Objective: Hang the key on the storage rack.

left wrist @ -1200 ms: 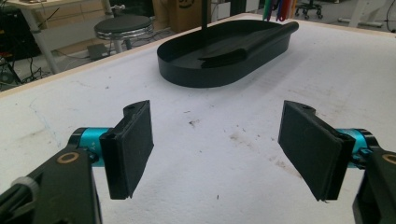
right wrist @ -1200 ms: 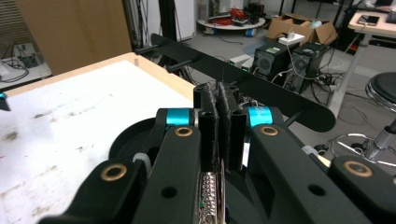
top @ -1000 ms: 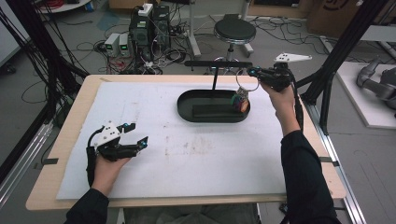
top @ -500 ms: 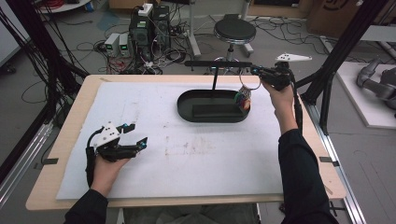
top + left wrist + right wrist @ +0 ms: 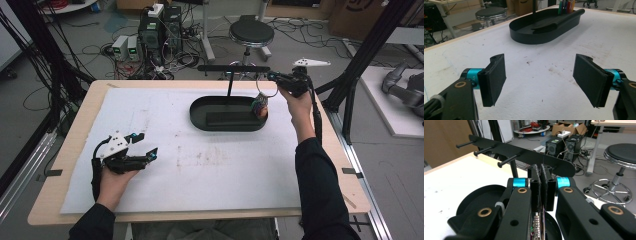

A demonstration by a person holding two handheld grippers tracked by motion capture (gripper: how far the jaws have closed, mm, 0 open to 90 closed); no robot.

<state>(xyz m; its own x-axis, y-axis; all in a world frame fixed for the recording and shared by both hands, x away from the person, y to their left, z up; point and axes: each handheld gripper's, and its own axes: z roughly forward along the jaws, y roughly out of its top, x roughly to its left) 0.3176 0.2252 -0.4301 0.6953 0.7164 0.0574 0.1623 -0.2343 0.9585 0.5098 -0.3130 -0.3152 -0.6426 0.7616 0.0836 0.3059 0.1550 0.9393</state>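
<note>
The right gripper (image 5: 272, 76), jaws clamped on a ring (image 5: 266, 90) with a colourful bundle (image 5: 259, 105), is hovering at the tray's (image 5: 200, 116) three o'clock; it should approach the pegs (image 5: 507, 160) slowly. The left gripper (image 5: 142, 146) is resting, jaws apart.

Lab: computer towers (image 5: 159, 31), floor cables (image 5: 107, 47), stool (image 5: 251, 34).

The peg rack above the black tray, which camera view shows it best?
The right gripper view: the peg rack spans the frame close up, with three pegs plainly visible. The high view shows the rack as a thin dark bar on a post over the black tray. The left gripper view catches just the post.
</note>
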